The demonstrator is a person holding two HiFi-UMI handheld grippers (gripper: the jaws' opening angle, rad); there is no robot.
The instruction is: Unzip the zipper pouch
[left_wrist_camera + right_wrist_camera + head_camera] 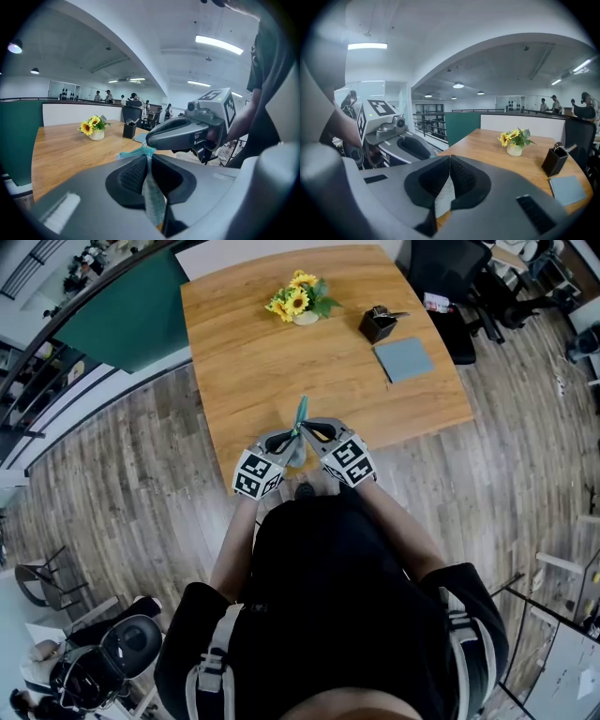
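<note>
— So how far along is this? Is it open yet?

— I can't say it is. The zipper pouch [300, 418] is held up between the two claws, over the near edge of the wooden surface [262, 352], and it faces me edge-on. No slider or teeth show from any angle.

— But there's a grip on it, at least?

— On both sides, yes. The left claw [148, 159] is clenched on the pouch fabric, which hangs down pinched flat between its pads. The right claw [450, 159] is clamped tight too, with a thin pale bit of the pouch caught between its tips. Whether that bit is the pull tab or just cloth, I can't make out.

— So the grabbing is done and the pulling is left?

— That's my reading. Both holds look set, tip to tip, and the unzipping itself looks yet to come.

— What's the pouch like?

— Thin and limp. It's teal along the top edge and a paler grey-green weave lower down — it looks soft enough to fold or twist under a sideways tug.

— Anything in the way?

— No, the sunflowers [298, 304] stand well apart at the far side.
</note>
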